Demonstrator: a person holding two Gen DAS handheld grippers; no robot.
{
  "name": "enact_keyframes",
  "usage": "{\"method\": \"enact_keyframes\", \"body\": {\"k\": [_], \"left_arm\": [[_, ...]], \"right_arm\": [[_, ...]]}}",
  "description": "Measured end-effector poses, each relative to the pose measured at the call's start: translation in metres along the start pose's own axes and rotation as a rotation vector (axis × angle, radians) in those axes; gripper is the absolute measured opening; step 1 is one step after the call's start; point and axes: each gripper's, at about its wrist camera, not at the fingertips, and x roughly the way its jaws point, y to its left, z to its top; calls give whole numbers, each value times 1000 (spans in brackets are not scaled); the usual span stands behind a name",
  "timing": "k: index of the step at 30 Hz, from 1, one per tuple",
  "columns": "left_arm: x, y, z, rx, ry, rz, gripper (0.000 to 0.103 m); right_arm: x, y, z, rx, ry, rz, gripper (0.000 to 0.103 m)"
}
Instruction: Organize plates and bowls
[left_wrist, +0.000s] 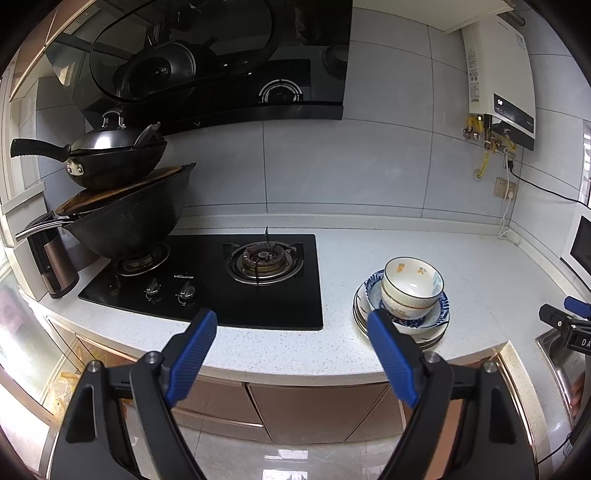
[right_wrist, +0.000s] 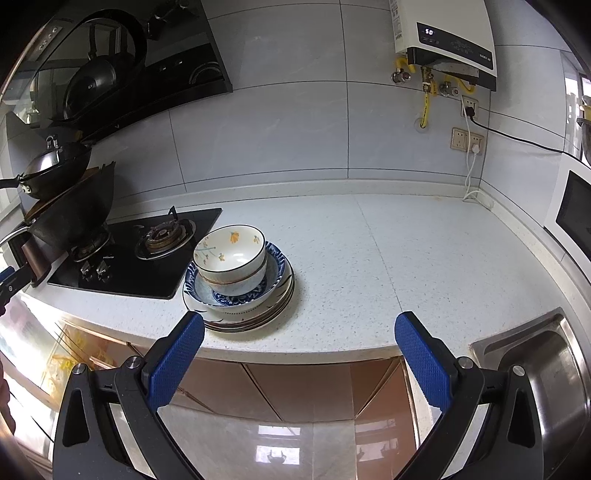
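Both hand-held grippers hang released and empty off the front edge of the table (right_wrist: 369, 236): the left (left_wrist: 291, 332) before the stove (left_wrist: 207, 280), the right (right_wrist: 299, 332) beside the sink (right_wrist: 546, 369). The bowls (right_wrist: 231, 254) sit nested on stacked plates (right_wrist: 255, 314) near that edge. The stack looks finished; any next move means reaching in over the edge.

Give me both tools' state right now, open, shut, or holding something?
Left tool: open, holding nothing, off the counter edge before the dish stack.
Right tool: open, holding nothing.
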Motion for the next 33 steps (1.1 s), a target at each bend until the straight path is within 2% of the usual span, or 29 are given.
{"method": "enact_keyframes", "body": {"k": [10,24,33], "left_arm": [[1,-4,-3,12,16,-11,83],[3,-5,-2,-8,-10,15,83],[12,2,1,-7,5,-32,83]], "right_arm": [[-1,4,0,-6,3,1,102],[-1,5,-3,-36,-4,2,102],[-5,7,-5,-14,-5,-31,102]]}}
